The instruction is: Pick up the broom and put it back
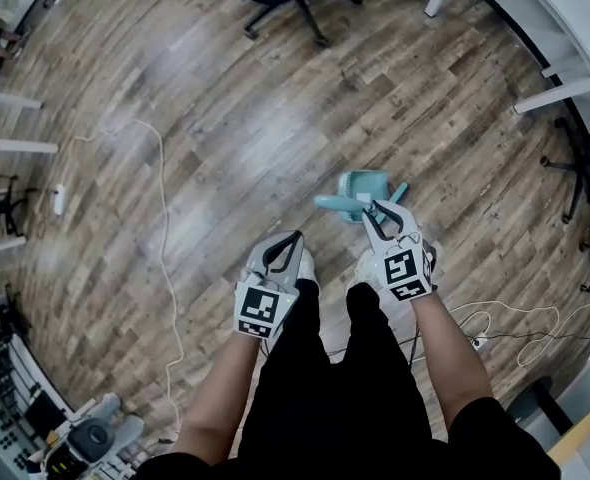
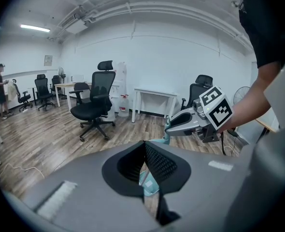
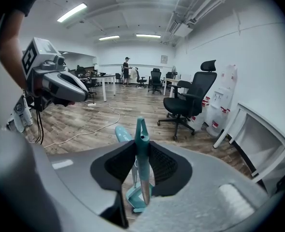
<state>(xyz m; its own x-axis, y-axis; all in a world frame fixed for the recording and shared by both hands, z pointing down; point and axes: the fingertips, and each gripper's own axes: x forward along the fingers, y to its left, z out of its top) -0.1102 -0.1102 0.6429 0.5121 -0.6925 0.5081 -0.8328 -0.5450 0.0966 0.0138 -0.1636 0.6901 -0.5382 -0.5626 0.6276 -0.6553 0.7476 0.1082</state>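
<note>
Broom point(image 3: 141, 144): upright at your twelve o'clock, its lower end by the teal dustpan point(image 1: 360, 186) on the floor point(image 1: 225, 118).
Right gripper point(image 1: 380, 210): jaws pinching the thin handle near its top.
Left gripper point(image 1: 293, 240): jaws pressed together, empty.
Handling: probably light, stiff, smooth plastic; it may swing, so grip lower.

No words, brand names or numbers can be read anywhere. Black-and-white square markers are carried on the left gripper point(image 1: 293, 240) and the right gripper point(image 1: 380, 210) — patterns only, with no letters in them. A small framed notice point(image 2: 48, 60) is hung on the far wall, but its print cannot be made out. Red labels are seen on white containers point(image 3: 215, 111) by the wall — these too are illegible.
</note>
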